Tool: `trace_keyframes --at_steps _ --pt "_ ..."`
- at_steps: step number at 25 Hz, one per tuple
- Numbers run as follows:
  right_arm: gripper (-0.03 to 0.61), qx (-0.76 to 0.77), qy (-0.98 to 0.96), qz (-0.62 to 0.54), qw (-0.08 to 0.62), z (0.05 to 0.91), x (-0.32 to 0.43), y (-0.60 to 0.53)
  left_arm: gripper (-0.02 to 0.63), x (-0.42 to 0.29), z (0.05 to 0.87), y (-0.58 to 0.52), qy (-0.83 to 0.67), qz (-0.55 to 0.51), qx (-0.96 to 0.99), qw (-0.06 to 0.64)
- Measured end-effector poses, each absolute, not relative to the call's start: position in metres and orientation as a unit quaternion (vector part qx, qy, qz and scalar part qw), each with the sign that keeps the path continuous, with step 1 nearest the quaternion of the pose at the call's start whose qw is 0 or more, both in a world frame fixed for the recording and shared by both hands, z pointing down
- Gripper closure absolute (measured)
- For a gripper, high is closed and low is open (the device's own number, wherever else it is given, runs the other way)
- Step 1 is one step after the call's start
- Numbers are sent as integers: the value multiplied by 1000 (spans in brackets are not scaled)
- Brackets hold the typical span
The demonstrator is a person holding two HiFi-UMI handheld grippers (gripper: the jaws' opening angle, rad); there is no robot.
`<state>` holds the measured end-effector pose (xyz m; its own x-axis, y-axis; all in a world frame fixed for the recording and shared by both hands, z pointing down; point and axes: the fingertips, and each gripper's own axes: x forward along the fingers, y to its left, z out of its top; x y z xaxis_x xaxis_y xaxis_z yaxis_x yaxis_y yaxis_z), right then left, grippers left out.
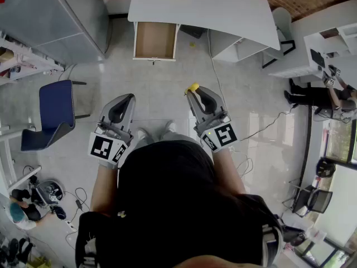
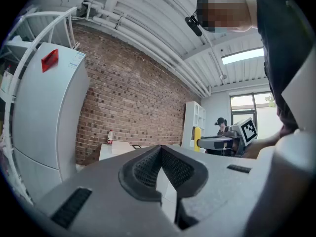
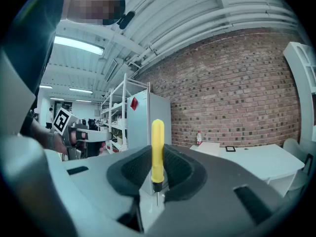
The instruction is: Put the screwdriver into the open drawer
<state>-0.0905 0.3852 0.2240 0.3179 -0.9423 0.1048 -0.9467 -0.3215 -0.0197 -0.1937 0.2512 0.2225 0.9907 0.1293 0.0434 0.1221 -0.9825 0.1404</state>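
pale floor tiles (image 1: 162, 96) lie below. carrying seems in hand: left gripper (image 1: 128, 98) pinched together, empty; right gripper (image 1: 193, 92) clamps the yellow screwdriver (image 1: 193, 86) at frame centre. next probably calls for advancing to the open drawer (image 1: 155, 40), upper left of centre.

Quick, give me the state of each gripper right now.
Left gripper: jaws closed, nothing between them.
Right gripper: jaws closed on the yellow screwdriver.

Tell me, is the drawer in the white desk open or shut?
Open: the drawer sticks out from the white desk, showing its bare brown inside.
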Motion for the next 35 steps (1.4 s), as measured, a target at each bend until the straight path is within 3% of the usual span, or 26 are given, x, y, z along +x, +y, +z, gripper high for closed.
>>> trace_keyframes --at_steps 10,22,35 --pt "502 801 -596 52 18 232 -75 406 611 -170 218 271 40 28 998 29" --pt "502 799 -600 43 -6 229 3 462 611 -82 198 317 3 28 1000 8" --pt "502 811 -580 60 -32 237 54 448 611 -42 213 302 10 46 999 -1"
